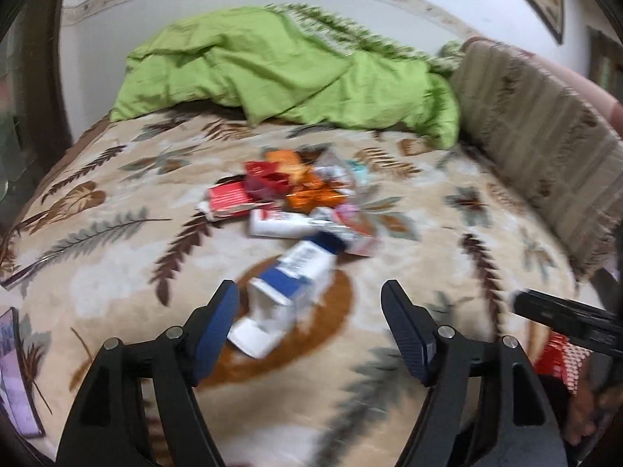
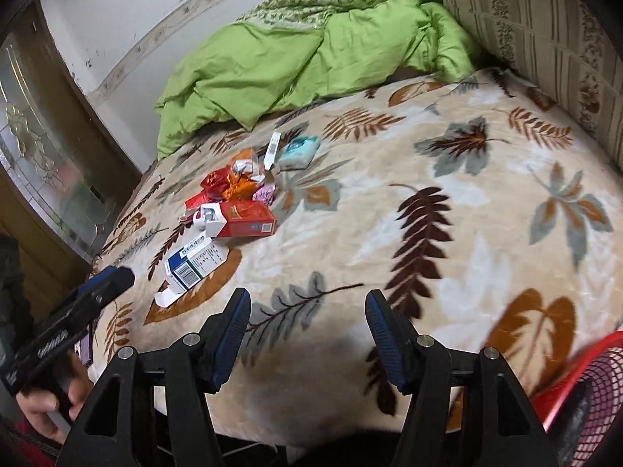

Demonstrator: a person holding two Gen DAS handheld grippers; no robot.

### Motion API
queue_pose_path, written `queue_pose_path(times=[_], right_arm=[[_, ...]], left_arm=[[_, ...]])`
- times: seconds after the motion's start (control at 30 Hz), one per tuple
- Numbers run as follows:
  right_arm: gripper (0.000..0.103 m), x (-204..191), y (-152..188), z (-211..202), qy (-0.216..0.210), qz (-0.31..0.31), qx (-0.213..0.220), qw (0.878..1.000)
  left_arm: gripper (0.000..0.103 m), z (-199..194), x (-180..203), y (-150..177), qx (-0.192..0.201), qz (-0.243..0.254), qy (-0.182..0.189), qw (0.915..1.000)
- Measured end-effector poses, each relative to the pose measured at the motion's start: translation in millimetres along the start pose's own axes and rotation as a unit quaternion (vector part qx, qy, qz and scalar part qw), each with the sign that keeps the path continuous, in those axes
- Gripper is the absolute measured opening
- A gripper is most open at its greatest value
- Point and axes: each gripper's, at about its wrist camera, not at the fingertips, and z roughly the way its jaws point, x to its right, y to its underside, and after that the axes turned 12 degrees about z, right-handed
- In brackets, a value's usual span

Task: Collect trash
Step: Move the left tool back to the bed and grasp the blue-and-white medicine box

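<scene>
Jaws spread and empty on both my left gripper point(image 1: 309, 313) and right gripper point(image 2: 307, 321), above the leaf-patterned bed point(image 2: 447, 194). The trash pile point(image 2: 233, 190) lies mid-bed; its blue-and-white box point(image 1: 296, 272) sits nearest my left gripper. A red basket point(image 2: 584, 393) stands beside the bed.

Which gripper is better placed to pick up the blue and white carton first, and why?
Left gripper: its open jaws already frame the blue and white carton. The right gripper faces bare blanket, with the carton off to its left.
</scene>
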Motion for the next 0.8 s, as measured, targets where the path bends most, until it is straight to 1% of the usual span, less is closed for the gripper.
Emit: queue_pose_path(times=[0.1,0.2,0.27,0.37,0.43,0.53,0.6,0.63,0.67,0.73,0.77,0.8], right_arm=[[0.065,5,-1,1,-0.013,0.012,-0.003,1.0],[0.065,12,-1,7,-0.012,0.034,-0.015,0.999],[0.065,14,-1,8,-0.016,0.039,-0.018,0.999],[0.065,15,-1,8,-0.016,0.039,-0.017,0.999],[0.065,15,-1,9,-0.02,0.042,-0.018,0.999],[0.065,14,-1,12,-0.023,0.047,-0.024,0.998],[0.065,11,-1,14,-0.018,0.042,-0.025,0.999],[0.065,9,0,14,-0.015,0.037,-0.023,0.999],[0.065,7,0,14,-0.012,0.032,-0.022,0.999],[0.065,3,1,16,-0.004,0.021,-0.023,1.0],[0.065,1,1,16,0.0,0.016,-0.024,1.0],[0.065,0,2,17,0.004,0.013,-0.025,1.0]], left_arm=[[0.074,29,-17,-2,-0.021,-0.009,0.002,0.9997],[0.074,53,-23,-5,-0.035,-0.016,0.006,0.9992],[0.074,67,-19,-4,-0.044,-0.014,0.019,0.9988],[0.074,78,-9,1,-0.061,0.003,0.023,0.9978],[0.074,83,-4,3,-0.07,0.02,0.014,0.9972],[0.066,85,-1,4,-0.069,0.025,0.005,0.9973],[0.055,89,-1,4,-0.071,0.021,0.005,0.9972],[0.054,91,0,4,-0.073,0.022,0.006,0.9971],[0.05,93,0,4,-0.074,0.022,0.009,0.997],[0.04,92,3,4,-0.07,0.023,0.019,0.9971],[0.032,91,5,4,-0.068,0.026,0.025,0.997],[0.032,89,7,5,-0.067,0.028,0.02,0.9972]])
